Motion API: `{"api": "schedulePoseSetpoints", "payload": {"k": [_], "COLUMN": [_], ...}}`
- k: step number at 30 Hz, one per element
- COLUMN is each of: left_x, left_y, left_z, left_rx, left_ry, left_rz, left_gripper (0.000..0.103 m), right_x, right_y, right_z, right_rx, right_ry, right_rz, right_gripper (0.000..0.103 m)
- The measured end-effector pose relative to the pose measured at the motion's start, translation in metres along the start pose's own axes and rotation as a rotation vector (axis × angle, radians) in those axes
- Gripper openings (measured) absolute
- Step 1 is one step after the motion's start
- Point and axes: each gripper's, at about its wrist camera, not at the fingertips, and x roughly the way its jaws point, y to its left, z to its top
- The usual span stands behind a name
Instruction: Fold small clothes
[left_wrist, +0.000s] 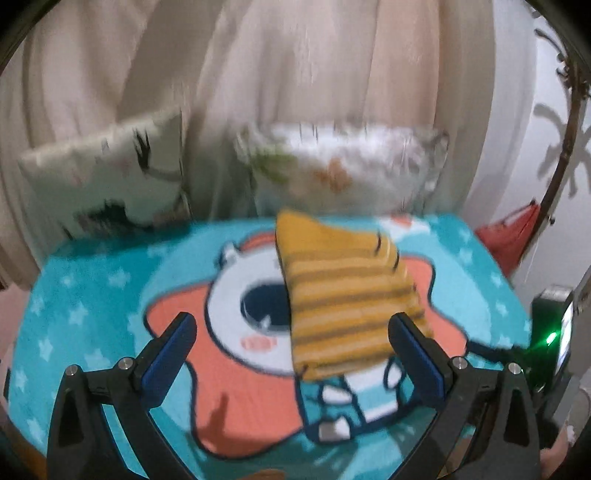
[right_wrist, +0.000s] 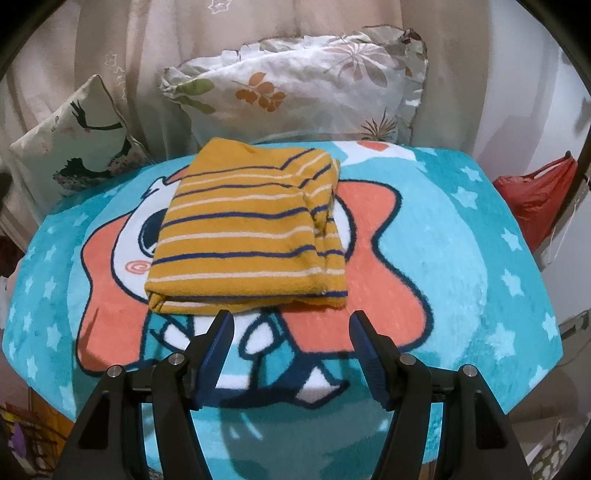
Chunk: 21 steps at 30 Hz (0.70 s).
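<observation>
A turquoise cartoon blanket (right_wrist: 461, 236), printed with white stars and a coral star-shaped character, covers the surface under everything; whether that surface is a desk or a bed cannot be told. Behind it hangs a beige curtain (right_wrist: 155, 44), with two pillows leaning against it — a floral one (right_wrist: 295, 81) with a ruffled edge and a smaller one printed with black cranes (right_wrist: 77, 140). A red bag (right_wrist: 535, 199) sits off the blanket's right side.

The folded mustard shirt (right_wrist: 247, 229), striped in navy and cream, lies flat on the blanket over the cartoon face, its layered hem toward the cameras and a bunched fold along its right edge.

The right tongs (right_wrist: 290, 323) are spread wide and hold nothing; their tips sit just in front of the shirt's near hem, close to it but seemingly not touching. The left tongs (left_wrist: 291, 325) are likewise spread and empty — in that blurred view the shirt (left_wrist: 343, 299) lies ahead, its near right corner partly hidden behind the right finger (left_wrist: 413, 350).
</observation>
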Motion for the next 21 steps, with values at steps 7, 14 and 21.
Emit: {"api": "schedulePoseSetpoints", "payload": {"k": [7, 14, 21], "left_x": [0.033, 0.053, 0.064], "left_y": [0.005, 0.019, 0.026], "left_z": [-0.025, -0.035, -0.042], "left_rx": [-0.050, -0.050, -0.042], "left_ry": [0.159, 0.236, 0.282], "left_rz": [0.011, 0.098, 0.114], "left_gripper": [0.103, 0.103, 0.103], "right_x": [0.011, 0.022, 0.031], "right_y": [0.006, 0.016, 0.022], "right_z": [-0.001, 0.001, 0.003], "right_rx": [-0.008, -0.029, -0.029], "right_ry": [0.032, 0.057, 0.075], "right_rz": [-0.004, 0.001, -0.007], "right_gripper": [0.069, 0.069, 0.069]}}
